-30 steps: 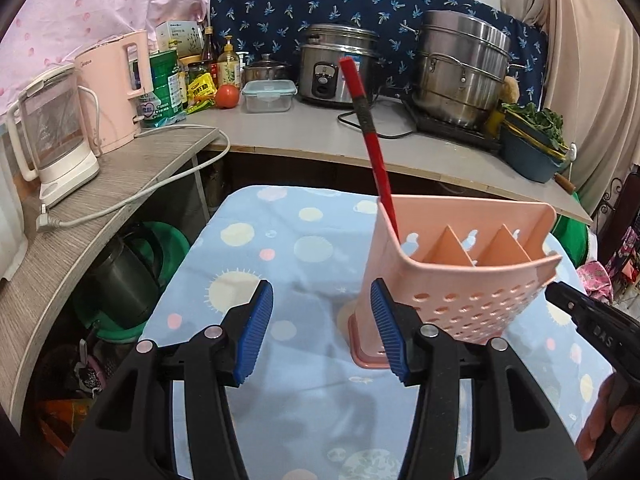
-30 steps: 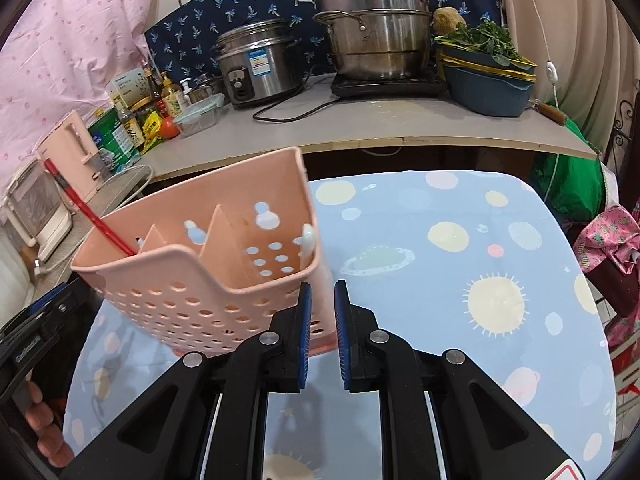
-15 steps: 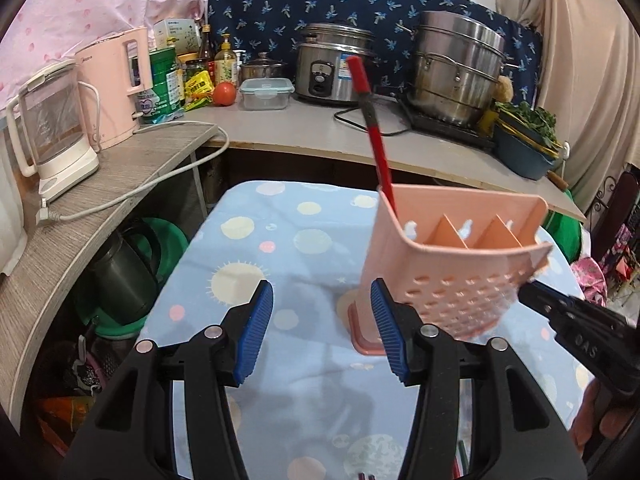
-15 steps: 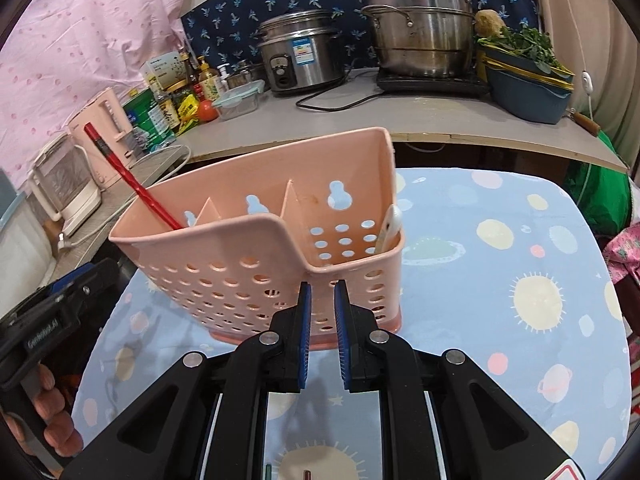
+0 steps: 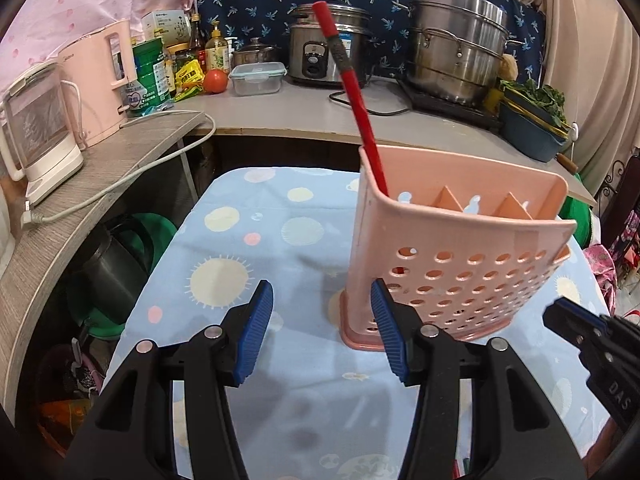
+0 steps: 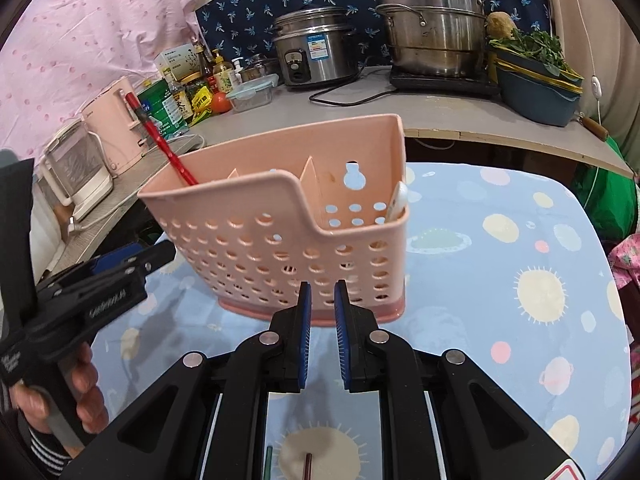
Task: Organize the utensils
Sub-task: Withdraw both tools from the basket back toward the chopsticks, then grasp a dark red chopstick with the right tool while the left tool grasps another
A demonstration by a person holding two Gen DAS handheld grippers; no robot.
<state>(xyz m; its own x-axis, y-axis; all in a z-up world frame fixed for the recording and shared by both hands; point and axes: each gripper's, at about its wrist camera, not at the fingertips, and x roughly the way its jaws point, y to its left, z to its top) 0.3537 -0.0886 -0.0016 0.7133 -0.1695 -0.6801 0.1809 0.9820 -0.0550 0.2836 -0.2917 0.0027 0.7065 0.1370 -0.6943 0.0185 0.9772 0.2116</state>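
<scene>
A pink perforated utensil holder (image 5: pixel 448 264) (image 6: pixel 280 240) with three compartments stands upright on the blue patterned tablecloth (image 5: pixel 248 248). A red utensil handle (image 5: pixel 352 92) (image 6: pixel 160 140) sticks out of its left compartment. A white utensil (image 6: pixel 396 200) leans in its right compartment. My left gripper (image 5: pixel 322 328) is open and empty at the holder's left front corner. My right gripper (image 6: pixel 320 336) is nearly shut with a narrow gap, empty, just in front of the holder's base. Two thin sticks, one green (image 6: pixel 269 462) and one dark red (image 6: pixel 308 466), lie on the cloth under it.
A grey counter (image 5: pixel 304 112) behind the table carries a rice cooker (image 5: pixel 320 56), a steel steamer pot (image 5: pixel 456 52), a food box (image 5: pixel 258 78), bottles and a blue basin of greens (image 5: pixel 532 120). Two kettles (image 5: pixel 44 128) stand on the left shelf. Bins sit below it.
Both grippers have drawn back from the holder, which now stands upright on its base instead of tilted. The right gripper's jaws have parted slightly.
</scene>
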